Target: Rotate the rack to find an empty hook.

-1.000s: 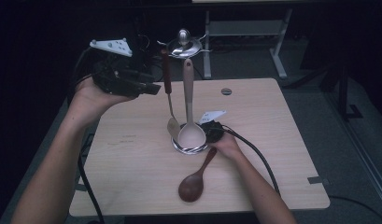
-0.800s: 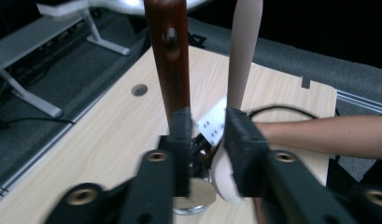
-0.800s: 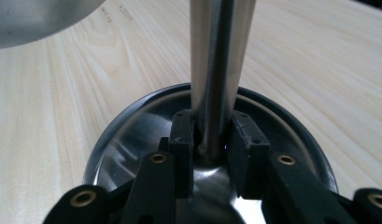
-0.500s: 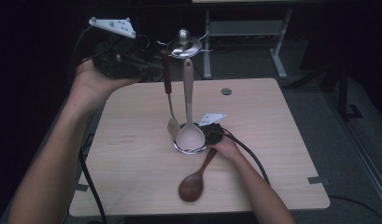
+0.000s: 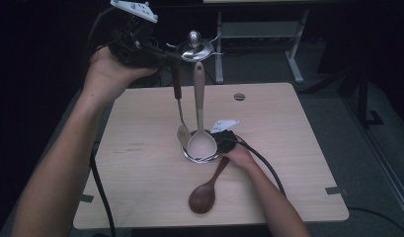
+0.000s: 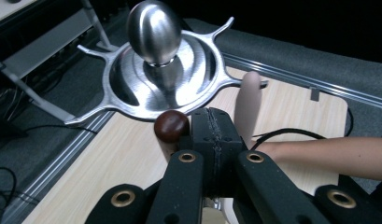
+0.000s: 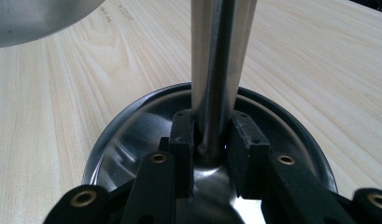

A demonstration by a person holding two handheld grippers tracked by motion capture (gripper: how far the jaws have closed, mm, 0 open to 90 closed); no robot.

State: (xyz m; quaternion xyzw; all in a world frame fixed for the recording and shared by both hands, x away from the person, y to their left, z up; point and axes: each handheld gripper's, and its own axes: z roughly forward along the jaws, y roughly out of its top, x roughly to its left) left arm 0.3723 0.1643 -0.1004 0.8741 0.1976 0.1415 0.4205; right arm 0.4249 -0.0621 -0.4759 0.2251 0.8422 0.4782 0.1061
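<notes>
1. Left gripper fingers are pressed together beside the brown-handled utensil, just under the rack top.
2. Right gripper clamps the rack pole.
3. Hanging step; next probably needs re-gripping.

Pale wooden table, grey floor (carpeted), dark room

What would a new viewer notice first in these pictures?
First comes the shiny metal utensil stand at the middle of the wooden table, with a pale spoon and a brown-handled utensil hanging from its top. The right gripper clamps the stand's pole just above the base, and the left gripper is shut beside the top disc. A dark wooden spoon lies near the front edge.
</notes>
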